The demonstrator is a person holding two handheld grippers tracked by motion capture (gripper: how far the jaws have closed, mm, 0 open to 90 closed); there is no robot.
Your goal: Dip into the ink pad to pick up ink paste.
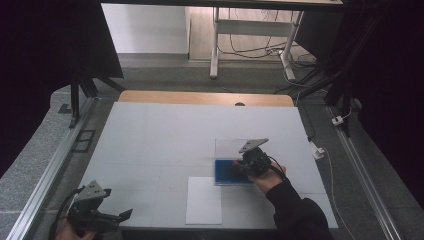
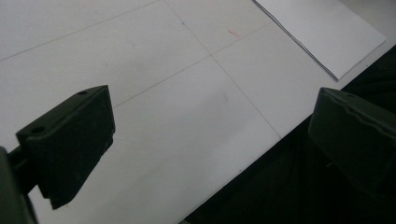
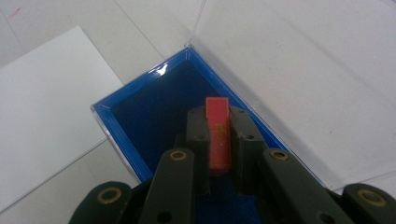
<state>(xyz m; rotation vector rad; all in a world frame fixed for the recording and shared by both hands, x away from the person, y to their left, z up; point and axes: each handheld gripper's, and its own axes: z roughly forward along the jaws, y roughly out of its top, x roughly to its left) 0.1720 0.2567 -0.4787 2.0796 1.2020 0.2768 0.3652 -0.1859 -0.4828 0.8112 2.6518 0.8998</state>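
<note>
Your left gripper [image 1: 100,216] and right gripper [image 1: 248,163] are matte black, each topped by a grey three-cornered plate with a black cable trailing off, brass-ringed screw holes along the right one's linkage, and your sleeve [image 1: 295,210] is black.

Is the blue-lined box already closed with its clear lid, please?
No: in the right gripper view the blue-lined box lies open beneath the right gripper, which is clamped on a red block.
</note>
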